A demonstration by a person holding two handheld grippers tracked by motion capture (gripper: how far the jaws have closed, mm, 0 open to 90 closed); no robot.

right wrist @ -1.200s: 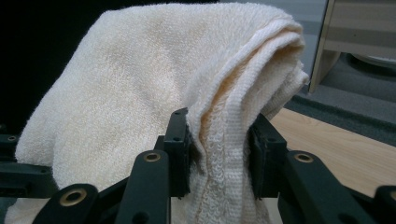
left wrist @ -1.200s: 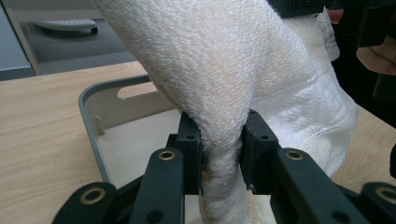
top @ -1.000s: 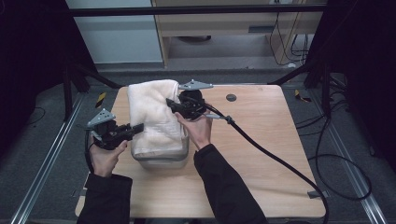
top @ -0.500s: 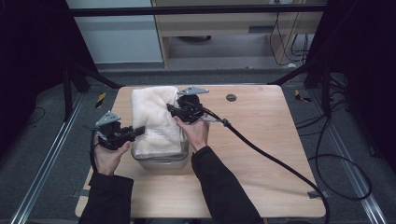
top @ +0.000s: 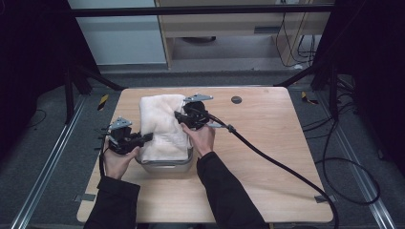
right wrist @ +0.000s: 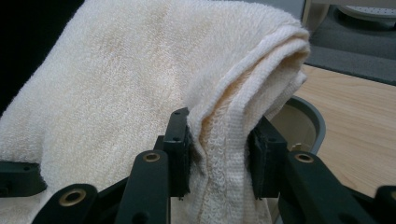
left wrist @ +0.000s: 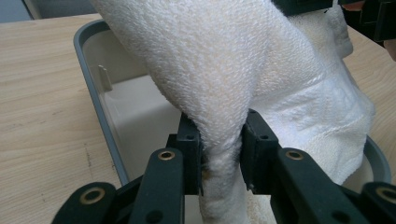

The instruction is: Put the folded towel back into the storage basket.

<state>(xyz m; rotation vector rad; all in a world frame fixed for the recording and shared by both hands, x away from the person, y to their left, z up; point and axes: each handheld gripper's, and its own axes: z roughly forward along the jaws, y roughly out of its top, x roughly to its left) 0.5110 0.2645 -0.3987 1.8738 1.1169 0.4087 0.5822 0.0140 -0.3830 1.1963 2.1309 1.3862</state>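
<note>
A cream folded towel (top: pixel 161 125) hangs stretched between both grippers over a grey plastic tub (top: pixel 165 166) on the wooden table. My left gripper (top: pixel 146 137) is shut on the towel's near left edge. In the left gripper view the towel (left wrist: pixel 224 88) is pinched between the jaws of the left gripper (left wrist: pixel 220 154), with the tub's pale inside (left wrist: pixel 135 116) below. My right gripper (top: pixel 180 116) is shut on the towel's right edge. The right gripper view shows the folded hem (right wrist: pixel 224 140) clamped by the right gripper (right wrist: pixel 219 149), and the tub's rim (right wrist: pixel 308 116) behind it.
The wooden table (top: pixel 267 157) has open room to the right of the tub. A small dark disc (top: pixel 236 99) lies near the far edge. The right gripper's thick black cable (top: pixel 286 167) runs across the table to the right front corner.
Both grippers have carried the towel toward the near side and lower, so it now drapes more over the tub. The jaws stay shut on it.
</note>
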